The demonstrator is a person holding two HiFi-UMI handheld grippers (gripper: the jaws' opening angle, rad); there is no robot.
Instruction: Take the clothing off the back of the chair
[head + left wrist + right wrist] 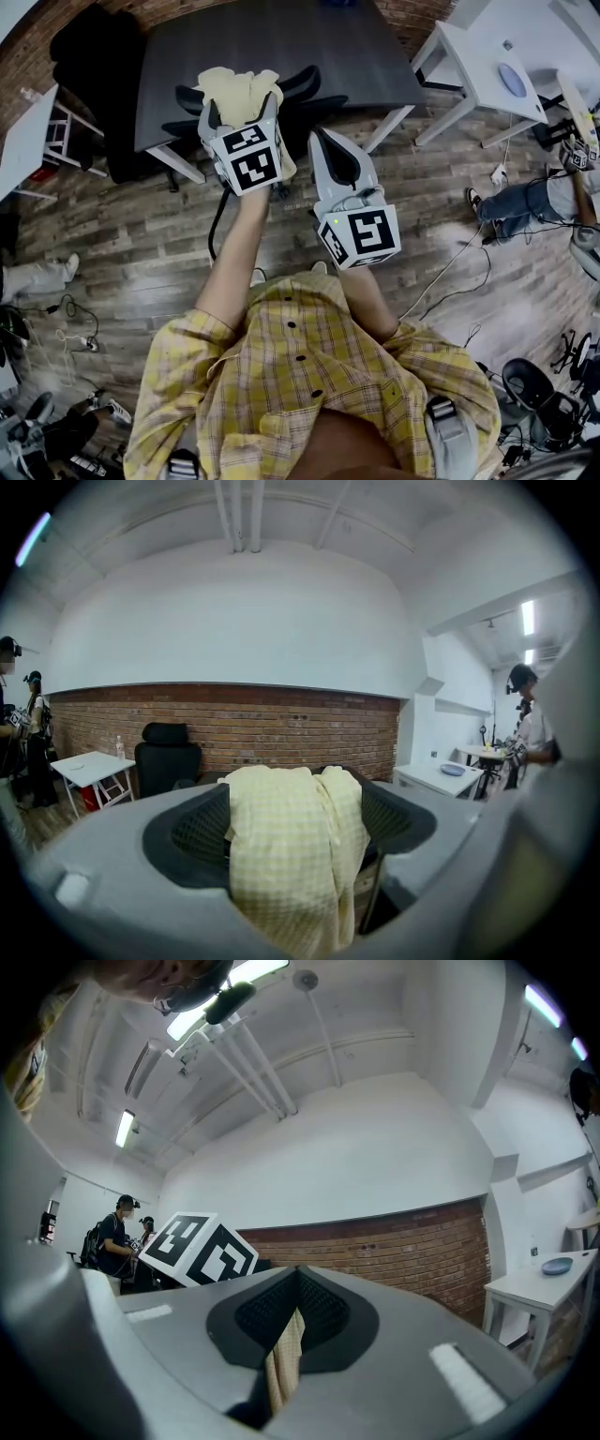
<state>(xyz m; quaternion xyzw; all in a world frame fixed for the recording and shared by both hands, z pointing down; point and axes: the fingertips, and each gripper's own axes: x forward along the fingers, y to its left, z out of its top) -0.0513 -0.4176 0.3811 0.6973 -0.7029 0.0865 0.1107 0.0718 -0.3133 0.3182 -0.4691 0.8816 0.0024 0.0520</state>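
Pale yellow checked clothing (239, 92) is draped over the back of a black mesh chair (316, 103) at the dark table. My left gripper (241, 107) stands at the cloth with its jaws wide open on either side of it. In the left gripper view the clothing (295, 855) hangs between the open pads (183, 836), and the left gripper (291, 808) does not press on it. My right gripper (319, 139) hovers to the right, beside the chair, jaws shut. A thin strip of checked fabric (281, 1363) shows in the slit of the right gripper (298, 1283); whether it is pinched I cannot tell.
A dark table (281, 37) stands just behind the chair, with a second black chair (94, 56) at its left. White desks stand at the right (487, 66) and left (23, 131). A person (534, 202) sits on the floor at the right, and cables lie about.
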